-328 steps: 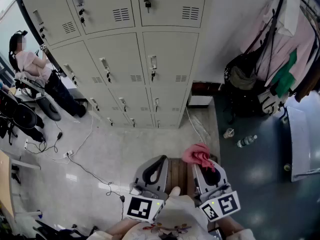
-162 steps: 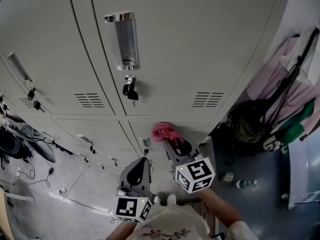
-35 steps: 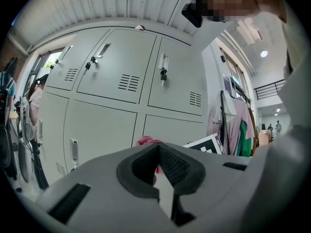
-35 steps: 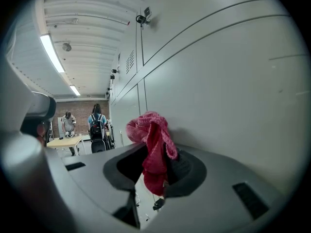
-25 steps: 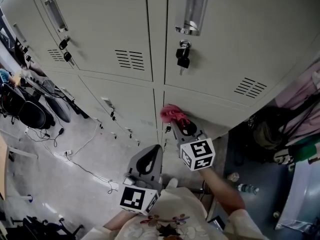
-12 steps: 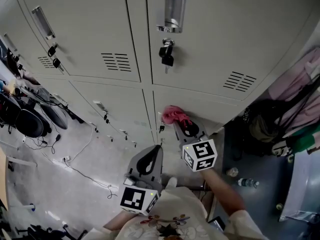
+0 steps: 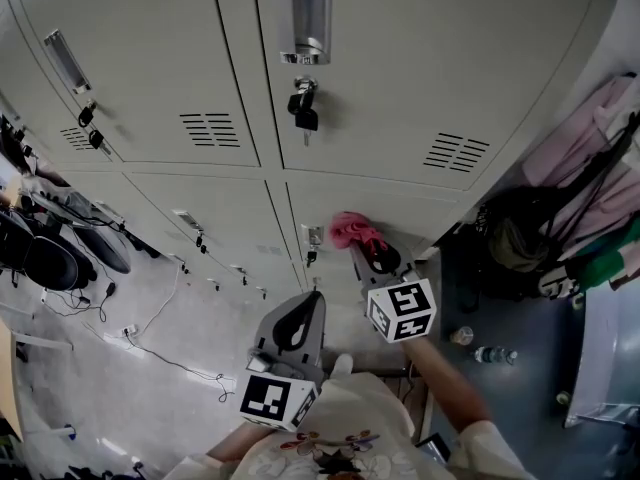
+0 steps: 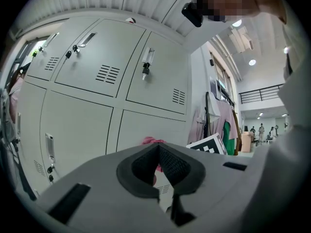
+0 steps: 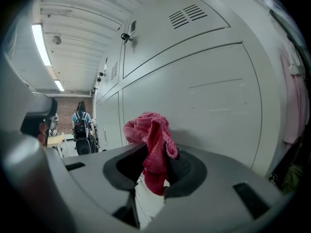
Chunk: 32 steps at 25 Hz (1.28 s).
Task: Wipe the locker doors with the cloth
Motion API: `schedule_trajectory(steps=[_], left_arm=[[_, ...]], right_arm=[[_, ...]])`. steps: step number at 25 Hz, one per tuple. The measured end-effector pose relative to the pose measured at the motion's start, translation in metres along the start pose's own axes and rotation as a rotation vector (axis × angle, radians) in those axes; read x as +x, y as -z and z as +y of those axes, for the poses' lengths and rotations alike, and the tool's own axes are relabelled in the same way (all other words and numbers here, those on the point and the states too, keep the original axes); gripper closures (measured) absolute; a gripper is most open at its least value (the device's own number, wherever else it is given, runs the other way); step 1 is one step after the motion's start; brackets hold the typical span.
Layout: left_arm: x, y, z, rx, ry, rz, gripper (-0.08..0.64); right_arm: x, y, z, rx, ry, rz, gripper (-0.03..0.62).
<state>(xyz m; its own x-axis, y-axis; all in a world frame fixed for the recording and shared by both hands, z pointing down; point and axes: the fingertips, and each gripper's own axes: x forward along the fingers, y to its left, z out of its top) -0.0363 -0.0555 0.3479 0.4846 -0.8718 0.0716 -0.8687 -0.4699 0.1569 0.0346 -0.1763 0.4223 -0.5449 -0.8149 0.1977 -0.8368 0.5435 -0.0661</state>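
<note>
Grey locker doors fill the head view. My right gripper is shut on a pink cloth and holds it up at the top of the lower right door, just right of that door's handle. In the right gripper view the cloth bunches out of the right gripper, right by the door face; I cannot tell whether it touches. My left gripper hangs lower and back from the lockers, shut and holding nothing. In its own view the left gripper points at the doors.
A key hangs in the upper door's lock under a metal handle. Clothes and a black bag hang right of the lockers. A bottle lies on the dark floor. Cables and chairs are at left.
Over the last second the cloth has slid rightwards along the top of the lower door, away from the seam and handle. The left gripper has stayed put.
</note>
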Motion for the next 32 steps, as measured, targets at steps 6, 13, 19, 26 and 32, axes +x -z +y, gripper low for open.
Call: schedule_trajectory(steps=[6, 13, 19, 26, 32], left_arm=[[0.006, 0.003, -0.013, 0.002, 0.043, 0.012, 0.554], [0.014, 0.005, -0.025, 0.003, 0.080, 0.016, 0.554], [0.016, 0.006, -0.035, 0.007, 0.108, 0.022, 0.554], [0.019, 0.008, -0.042, 0.007, 0.129, 0.026, 0.555], [0.017, 0.008, -0.043, 0.008, 0.135, 0.027, 0.554]], right_arm=[[-0.012, 0.000, -0.015, 0.009, 0.042, -0.005, 0.482], [-0.025, 0.003, -0.032, 0.016, 0.087, -0.005, 0.482], [-0.036, 0.005, -0.045, 0.024, 0.124, -0.008, 0.482], [-0.048, 0.009, -0.061, 0.036, 0.171, -0.010, 0.482], [-0.062, 0.012, -0.078, 0.045, 0.220, -0.010, 0.482]])
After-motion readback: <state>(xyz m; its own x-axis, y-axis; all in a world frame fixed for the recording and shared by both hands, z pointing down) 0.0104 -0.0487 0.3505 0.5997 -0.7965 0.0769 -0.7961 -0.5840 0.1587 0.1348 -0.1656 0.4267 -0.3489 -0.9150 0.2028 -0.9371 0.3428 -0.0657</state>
